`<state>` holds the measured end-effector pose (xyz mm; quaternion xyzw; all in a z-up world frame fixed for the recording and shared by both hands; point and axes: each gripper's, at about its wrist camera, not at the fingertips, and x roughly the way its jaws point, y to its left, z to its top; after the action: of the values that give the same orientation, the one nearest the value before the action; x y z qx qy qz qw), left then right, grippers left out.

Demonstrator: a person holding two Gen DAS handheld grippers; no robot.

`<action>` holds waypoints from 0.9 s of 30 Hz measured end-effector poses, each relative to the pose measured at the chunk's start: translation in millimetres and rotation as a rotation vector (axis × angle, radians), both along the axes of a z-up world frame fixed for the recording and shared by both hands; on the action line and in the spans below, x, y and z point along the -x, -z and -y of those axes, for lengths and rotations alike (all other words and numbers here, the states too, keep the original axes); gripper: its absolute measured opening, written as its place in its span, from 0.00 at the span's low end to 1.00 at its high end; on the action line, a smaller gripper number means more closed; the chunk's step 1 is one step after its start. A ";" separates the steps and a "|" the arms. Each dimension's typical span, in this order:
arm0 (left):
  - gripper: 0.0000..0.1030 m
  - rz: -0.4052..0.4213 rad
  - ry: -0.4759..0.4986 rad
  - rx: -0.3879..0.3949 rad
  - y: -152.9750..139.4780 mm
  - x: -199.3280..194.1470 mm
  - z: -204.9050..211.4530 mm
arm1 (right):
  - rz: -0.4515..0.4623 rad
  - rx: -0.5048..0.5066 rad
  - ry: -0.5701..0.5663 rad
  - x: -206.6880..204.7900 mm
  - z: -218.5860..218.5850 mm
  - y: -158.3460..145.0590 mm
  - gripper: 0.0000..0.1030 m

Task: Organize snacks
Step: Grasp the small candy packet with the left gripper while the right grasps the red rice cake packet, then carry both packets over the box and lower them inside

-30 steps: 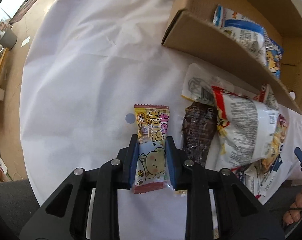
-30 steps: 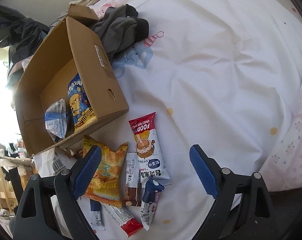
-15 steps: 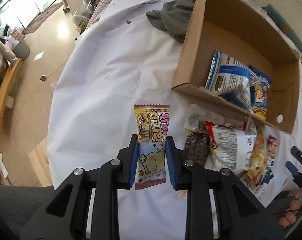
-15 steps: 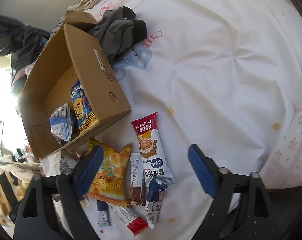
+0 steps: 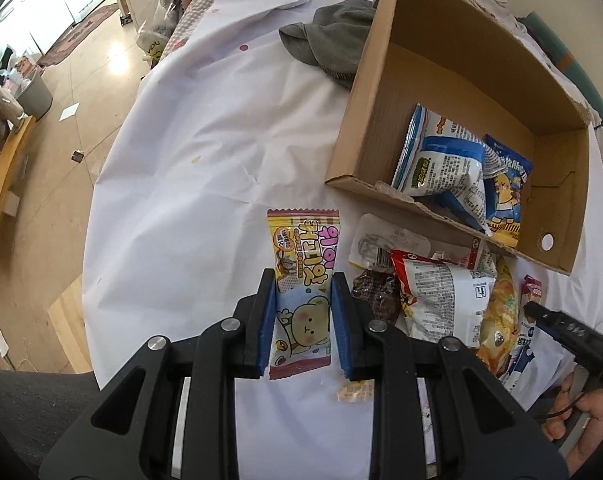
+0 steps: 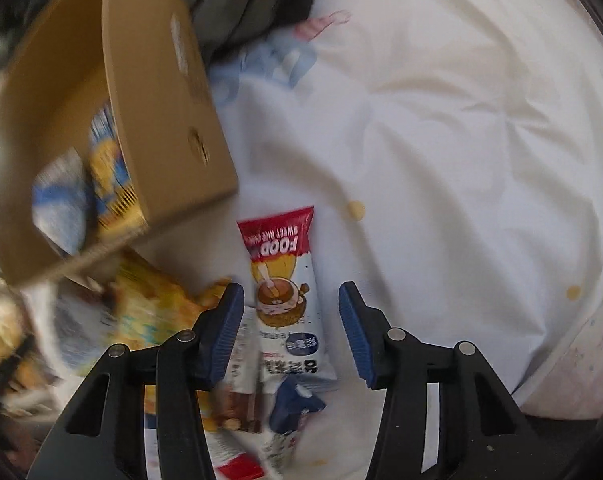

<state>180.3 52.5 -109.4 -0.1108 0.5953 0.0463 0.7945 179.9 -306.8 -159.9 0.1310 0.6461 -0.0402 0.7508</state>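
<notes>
gripping the bear wrapper (image 5: 303,300), left fingers (image 5: 266,320) pinch; right fingers (image 6: 231,320) (closing) straddle the rice-cake bar (image 6: 283,288).

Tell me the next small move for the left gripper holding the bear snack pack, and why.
Probably carry it right, over the cardboard box, then release. The left gripper is shut on the bear snack pack, lifted off the white sheet, and the box already holds two snack bags with free floor beside them.

yellow bear candy packet (image 5: 303,280) upright, clamped, lifted off sheet.
</notes>
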 end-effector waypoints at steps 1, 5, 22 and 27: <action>0.22 -0.003 -0.001 -0.001 1.1 -0.6 0.0 | -0.011 0.031 -0.031 -1.2 -6.0 3.5 0.50; 0.22 -0.013 -0.007 0.005 3.7 -2.1 -0.5 | -0.006 0.087 -0.075 -1.0 -14.5 6.8 0.37; 0.22 0.023 -0.017 -0.037 2.4 0.2 -3.4 | 0.228 -0.128 0.160 16.9 37.6 -42.4 0.31; 0.22 0.055 -0.016 -0.057 -1.6 1.5 -4.6 | 0.263 -0.151 0.190 20.3 47.0 -51.2 0.31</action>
<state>178.8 57.1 -107.8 -0.0942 0.5709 0.0666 0.8129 159.6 -353.8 -108.7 0.2517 0.5282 -0.0448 0.8097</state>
